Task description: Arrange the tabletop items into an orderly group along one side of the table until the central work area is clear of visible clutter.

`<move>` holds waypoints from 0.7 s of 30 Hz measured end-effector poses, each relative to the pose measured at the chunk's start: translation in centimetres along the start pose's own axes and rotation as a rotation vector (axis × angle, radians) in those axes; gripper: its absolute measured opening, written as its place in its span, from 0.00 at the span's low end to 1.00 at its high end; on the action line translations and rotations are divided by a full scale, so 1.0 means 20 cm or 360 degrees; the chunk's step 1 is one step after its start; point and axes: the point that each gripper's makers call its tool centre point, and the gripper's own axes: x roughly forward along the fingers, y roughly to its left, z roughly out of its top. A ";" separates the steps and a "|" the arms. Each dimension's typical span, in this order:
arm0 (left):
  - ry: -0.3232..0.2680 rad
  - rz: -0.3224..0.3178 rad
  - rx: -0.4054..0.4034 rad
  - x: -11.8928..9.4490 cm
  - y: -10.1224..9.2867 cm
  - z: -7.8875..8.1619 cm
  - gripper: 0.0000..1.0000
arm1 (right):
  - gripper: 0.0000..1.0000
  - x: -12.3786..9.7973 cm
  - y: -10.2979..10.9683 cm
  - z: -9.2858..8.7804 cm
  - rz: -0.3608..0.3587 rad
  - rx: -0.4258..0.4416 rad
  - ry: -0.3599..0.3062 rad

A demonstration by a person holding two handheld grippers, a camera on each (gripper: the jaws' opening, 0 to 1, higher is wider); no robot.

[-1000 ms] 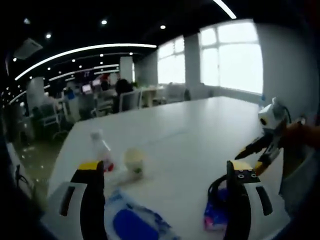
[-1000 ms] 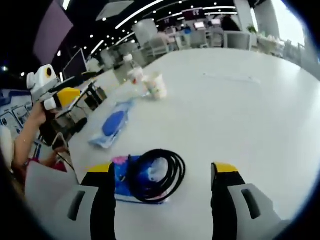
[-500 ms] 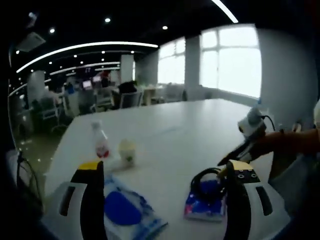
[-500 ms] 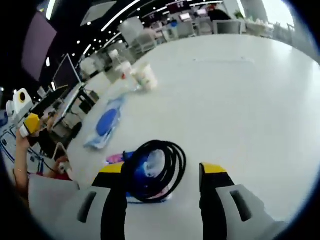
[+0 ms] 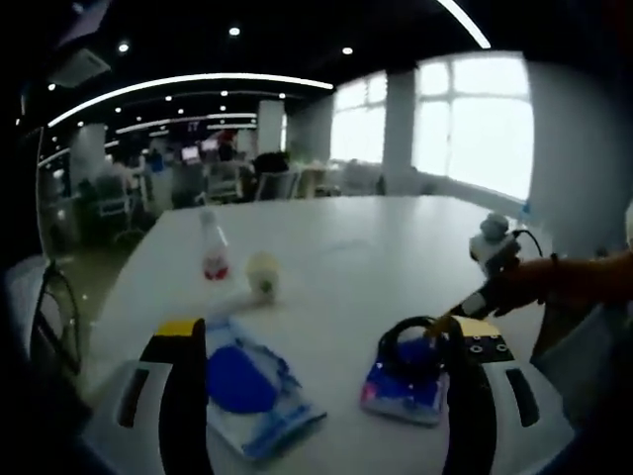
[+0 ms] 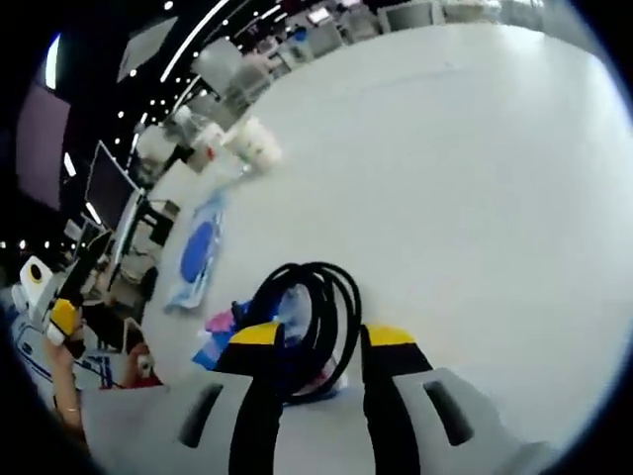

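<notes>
A broad, smooth white table [image 5: 396, 247] is seen stretching far toward bright windows. Near its close edge, a flat, glossy blue-and-white packet [image 5: 247, 388] is laid to the left, and a smaller colourful pouch [image 5: 401, 388] to the right, with a coil of black cable [image 6: 309, 315] resting on top of it. Farther off, a pale paper cup [image 5: 262, 273] and a clear plastic bottle [image 5: 213, 252] with a red label are stood close together (their printing is too blurred to be read).

In the left gripper view, the left gripper [image 5: 321, 341] is held wide open above the near edge, nothing between its black, yellow-tipped jaws. In the right gripper view, the right gripper [image 6: 312, 336] is narrowed about the near arc of the cable coil; whether the cable is actually pinched cannot be told. The pouch is largely hidden beneath the coil there.
</notes>
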 end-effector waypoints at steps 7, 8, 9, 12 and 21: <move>0.0084 -0.0043 0.0051 0.02 -0.04 -0.06 0.98 | 0.22 0.00 0.02 -0.01 0.0057 0.0114 0.0003; 0.0094 -0.0053 0.0046 0.02 -0.04 -0.07 0.98 | 0.20 0.00 0.02 -0.01 0.0062 0.0121 0.0005; 0.0096 -0.0053 0.0041 0.03 -0.04 -0.07 0.97 | 0.18 0.00 0.03 0.00 0.0077 0.0121 0.0002; 0.0099 -0.0056 0.0033 0.03 -0.04 -0.08 0.97 | 0.15 0.00 0.04 0.00 0.0087 0.0136 -0.0003; 0.0126 -0.0050 0.0061 0.03 -0.04 -0.09 0.96 | 0.10 0.00 0.07 0.02 0.0146 0.0160 -0.0011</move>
